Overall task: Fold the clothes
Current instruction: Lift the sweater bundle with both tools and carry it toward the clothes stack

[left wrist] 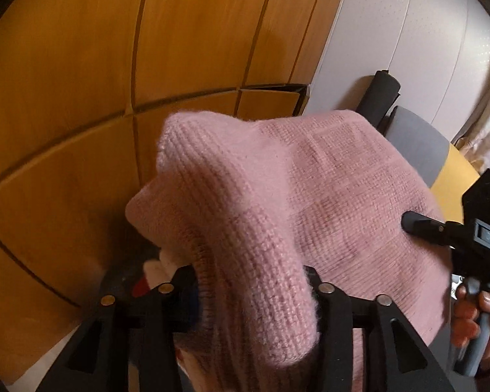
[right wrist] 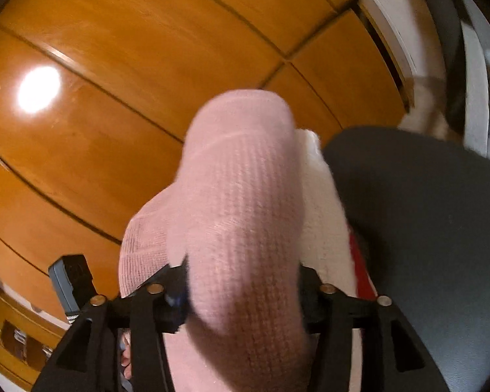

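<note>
A pink knit sweater (left wrist: 326, 179) bulges up in front of both cameras, bunched thick. My left gripper (left wrist: 251, 281) is shut on a rolled fold of it, and the knit fills the whole gap between the black fingers. My right gripper (right wrist: 243, 281) grips another thick fold of the pink sweater (right wrist: 241, 196) the same way, its fingers touching the cloth on both sides. In the left wrist view one finger (left wrist: 421, 225) of the right gripper lies against the sweater at the right edge, with a person's hand (left wrist: 473, 310) on its handle.
Orange-brown wooden panelling (left wrist: 81, 98) fills the left and back. A grey chair seat (right wrist: 424, 228) lies to the right, with white and red cloth (right wrist: 323, 215) at its edge. The chair's black armrest (left wrist: 382, 91) stands before a pale wall (left wrist: 408, 32).
</note>
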Available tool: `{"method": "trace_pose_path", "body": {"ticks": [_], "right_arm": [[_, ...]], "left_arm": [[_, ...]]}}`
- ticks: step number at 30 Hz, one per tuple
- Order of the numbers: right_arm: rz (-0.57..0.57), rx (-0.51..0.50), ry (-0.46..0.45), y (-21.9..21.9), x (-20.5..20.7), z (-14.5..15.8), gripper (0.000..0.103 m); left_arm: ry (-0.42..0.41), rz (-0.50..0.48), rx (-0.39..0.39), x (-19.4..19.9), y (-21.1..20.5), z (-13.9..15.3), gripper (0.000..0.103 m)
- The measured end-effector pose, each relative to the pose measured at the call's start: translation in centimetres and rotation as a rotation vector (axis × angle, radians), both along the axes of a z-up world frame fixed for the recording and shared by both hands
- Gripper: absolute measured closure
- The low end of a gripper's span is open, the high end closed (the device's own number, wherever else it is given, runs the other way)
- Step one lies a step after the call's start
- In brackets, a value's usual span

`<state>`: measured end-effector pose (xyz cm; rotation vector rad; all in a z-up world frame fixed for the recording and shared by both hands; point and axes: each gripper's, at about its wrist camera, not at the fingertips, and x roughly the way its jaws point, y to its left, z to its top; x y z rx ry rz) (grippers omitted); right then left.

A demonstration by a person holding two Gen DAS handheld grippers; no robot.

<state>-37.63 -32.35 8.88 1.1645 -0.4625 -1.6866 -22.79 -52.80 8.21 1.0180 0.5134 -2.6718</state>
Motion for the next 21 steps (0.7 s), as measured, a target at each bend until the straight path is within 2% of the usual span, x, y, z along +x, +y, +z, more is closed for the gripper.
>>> {"method": "trace_pose_path", "body": {"ticks": [1, 4, 7, 9, 11, 13, 15, 18, 21], "right_arm": [[-0.005, -0.020, -0.015, 0.3, -0.3, -0.6, 0.044], [0.012, -0.022, -0.030, 1.0, -0.2, -0.5, 0.041], [0.019, 0.060, 0.025, 2.4, 0.3, 2.1, 0.039], [-0.066, 0.082, 0.176, 4.4, 1.1, 5.6, 0.039], [-0.110, 0.068, 0.335, 5.8, 2.2, 8.9, 0.039], [-0.068, 0.072, 0.457, 5.6, 3.6, 11.2, 0.039], [0.006, 0.159, 0.548, 3.6, 5.4, 12.0, 0.039], [0.083, 0.286, 0.592, -0.5, 5.9, 10.9, 0.044], [0.068, 0.349, 0.580, -2.9, 5.7, 9.0, 0.044]], "left_arm": [[0.007, 0.003, 0.006, 0.0, -0.1, -0.2, 0.043], [0.030, 0.016, 0.045, 0.3, -0.6, 0.0, 0.038], [0.028, 0.042, 0.018, 1.1, -0.7, 1.7, 0.036], [0.041, 0.099, -0.093, 2.4, -0.4, 3.7, 0.036], [0.066, 0.188, -0.265, 2.7, 0.3, 6.1, 0.037], [0.108, 0.221, -0.395, 3.1, 1.6, 8.0, 0.038], [0.136, 0.181, -0.451, 2.5, 3.7, 9.0, 0.037], [0.093, 0.100, -0.497, -1.2, 6.4, 8.7, 0.037], [0.008, 0.084, -0.541, -5.3, 7.3, 6.4, 0.037]]}}
